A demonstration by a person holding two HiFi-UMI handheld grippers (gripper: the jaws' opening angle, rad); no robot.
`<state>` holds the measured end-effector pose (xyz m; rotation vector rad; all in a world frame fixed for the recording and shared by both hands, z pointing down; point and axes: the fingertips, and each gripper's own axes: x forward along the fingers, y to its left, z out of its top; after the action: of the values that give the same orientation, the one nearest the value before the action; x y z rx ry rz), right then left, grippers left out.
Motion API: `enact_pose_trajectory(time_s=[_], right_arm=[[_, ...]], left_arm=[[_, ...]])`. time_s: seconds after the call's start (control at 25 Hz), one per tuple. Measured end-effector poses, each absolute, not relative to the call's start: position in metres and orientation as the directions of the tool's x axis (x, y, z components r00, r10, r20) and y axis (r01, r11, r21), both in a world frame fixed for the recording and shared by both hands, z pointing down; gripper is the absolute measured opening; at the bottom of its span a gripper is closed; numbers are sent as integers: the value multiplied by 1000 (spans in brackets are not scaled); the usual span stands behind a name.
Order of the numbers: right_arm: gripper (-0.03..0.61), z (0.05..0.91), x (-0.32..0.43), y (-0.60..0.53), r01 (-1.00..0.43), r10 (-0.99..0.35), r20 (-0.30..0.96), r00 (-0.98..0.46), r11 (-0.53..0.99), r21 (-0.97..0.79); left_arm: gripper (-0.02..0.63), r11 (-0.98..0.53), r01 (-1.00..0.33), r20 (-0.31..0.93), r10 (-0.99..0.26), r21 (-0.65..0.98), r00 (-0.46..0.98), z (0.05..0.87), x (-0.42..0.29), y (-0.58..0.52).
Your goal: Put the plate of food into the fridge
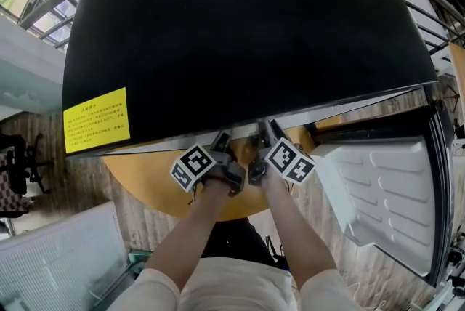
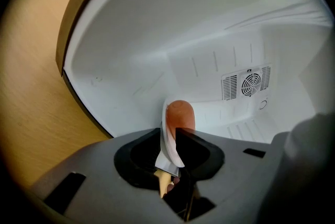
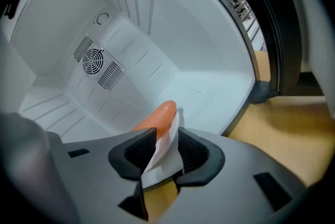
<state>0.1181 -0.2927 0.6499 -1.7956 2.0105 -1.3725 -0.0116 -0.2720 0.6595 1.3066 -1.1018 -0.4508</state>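
Your left hand-held gripper [image 2: 170, 154] and right hand-held gripper [image 3: 166, 157] clench the plate [image 3: 163, 165], already inside the fridge [image 2: 209, 50]; setting it down seems left.

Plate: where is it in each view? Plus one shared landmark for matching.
Head view: not in it; the black fridge top hides it.
Left gripper view: plate bottom centre, edge-on, clamped between the jaws, orange food on it.
Right gripper view: plate bottom centre, clamped between the jaws, food towards its left.
Landmark: round fan vent on the fridge's back wall, right of centre in the left gripper view, upper left in the right gripper view.
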Motion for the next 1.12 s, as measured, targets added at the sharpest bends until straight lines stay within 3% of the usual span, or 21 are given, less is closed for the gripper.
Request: enact_pose_trajectory(time_s=[0.68,0.88,1.12], right_arm=[[129,622,119,-256,-777,-840,457,-292,-71,-625],[127,604,110,-224,-805,-830,467,-305,-37,-592],[49,574,97,-187,-832,-831,452,-325,25,-554]], left_arm=[[98,179,-381,378,-742,907,553,641,-10,-238],[64,130,-426,380,-723,895,577,622,-14,-215],[37,-2,-519,366,-706,855,606,588,-29,-191]])
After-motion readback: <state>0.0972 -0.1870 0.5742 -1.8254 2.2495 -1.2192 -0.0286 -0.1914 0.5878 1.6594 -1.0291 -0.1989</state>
